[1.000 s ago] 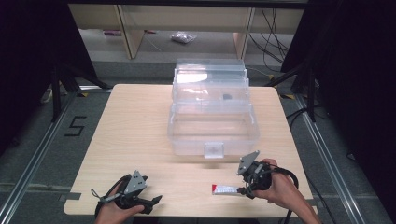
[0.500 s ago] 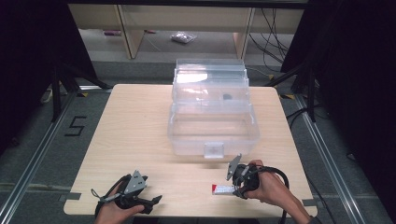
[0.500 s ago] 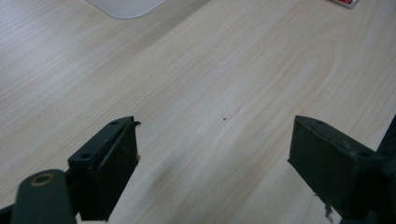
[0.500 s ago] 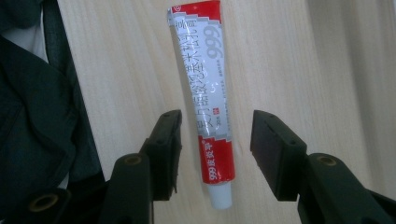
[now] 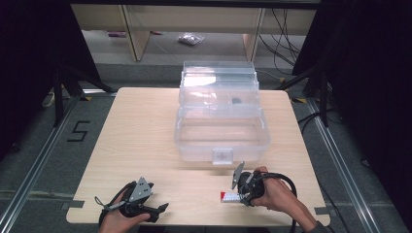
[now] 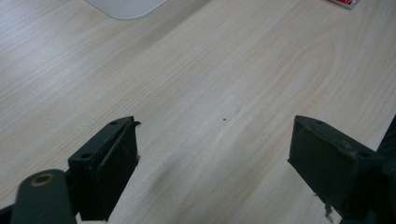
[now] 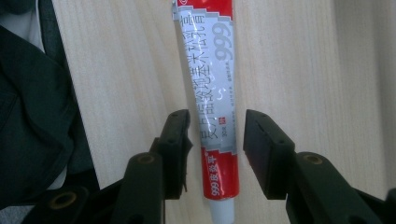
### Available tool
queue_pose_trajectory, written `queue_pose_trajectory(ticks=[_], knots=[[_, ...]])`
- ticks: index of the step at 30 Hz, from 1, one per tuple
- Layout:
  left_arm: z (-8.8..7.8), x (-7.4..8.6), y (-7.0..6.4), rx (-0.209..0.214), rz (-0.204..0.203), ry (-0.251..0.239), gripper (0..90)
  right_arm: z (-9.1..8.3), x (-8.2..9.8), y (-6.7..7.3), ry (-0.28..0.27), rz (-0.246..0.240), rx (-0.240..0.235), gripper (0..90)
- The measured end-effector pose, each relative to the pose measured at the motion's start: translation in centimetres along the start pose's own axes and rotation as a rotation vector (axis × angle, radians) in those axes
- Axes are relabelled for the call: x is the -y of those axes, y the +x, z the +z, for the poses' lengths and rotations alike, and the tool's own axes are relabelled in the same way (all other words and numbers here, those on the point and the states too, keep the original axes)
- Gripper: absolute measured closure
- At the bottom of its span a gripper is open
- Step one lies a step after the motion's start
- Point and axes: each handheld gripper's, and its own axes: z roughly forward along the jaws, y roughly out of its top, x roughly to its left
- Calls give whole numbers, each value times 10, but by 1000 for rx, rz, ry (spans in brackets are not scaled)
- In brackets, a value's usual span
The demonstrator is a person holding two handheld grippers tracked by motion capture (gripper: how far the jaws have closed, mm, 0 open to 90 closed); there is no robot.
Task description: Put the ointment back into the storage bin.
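Since the earlier frame, the right gripper [image 5: 240, 195] had been brought down and toward 9 o'clock, from beside the tube over onto it, and its jaws had just been closing. In the high view it was seen low on the table [image 5: 145, 136], around 5 o'clock from the middle, sitting right at the end of the red-and-white ointment tube [image 5: 229, 196]. In the right gripper view the tube [image 7: 212, 93] was caught lying flat on the wood, running from 12 o'clock down to 6 o'clock, with the two black jaws set either side of its lower part. A thin strip of wood could still be made out between each pad and the tube, so nothing was actually gripped yet: jaws narrowed a lot, tube between them, not pressed.

The left gripper [image 5: 163, 208] hadn't been moved at all. It was held at about 7 o'clock on the table, and in the left gripper view its jaws were spread wide with bare wood between them.

The clear plastic box [image 5: 221, 121] was left where it was, at roughly 12 o'clock from the tube, lid up, well apart from both grippers. The tube itself looked unshifted.
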Motion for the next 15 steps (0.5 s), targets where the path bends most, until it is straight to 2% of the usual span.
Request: queue_pose_trajectory(ticks=[1,2,6,7,10,11,12,13,14,15], knots=[[0,0,0,0,0,-1,152,2,-1,-2,0,-38,1,622],[0,0,0,1,1,-1,152,2,-1,-2,0,-38,1,622],[0,0,0,1,2,0,152,4,-2,-2,9,-32,-4,635],[0,0,0,1,2,1,152,4,-2,0,18,-4,-10,642],[0,0,0,0,1,1,152,5,-2,-1,21,-10,-10,646],[0,0,0,0,2,0,152,5,-2,0,22,5,-15,646],[0,0,0,0,2,1,152,6,-2,-2,25,-19,-25,651],[0,0,0,0,2,1,152,6,-2,-2,25,-19,-25,651],[0,0,0,0,0,1,152,7,-2,-3,22,-13,-24,656],[0,0,0,0,0,0,152,7,-2,-2,31,15,-25,658]])
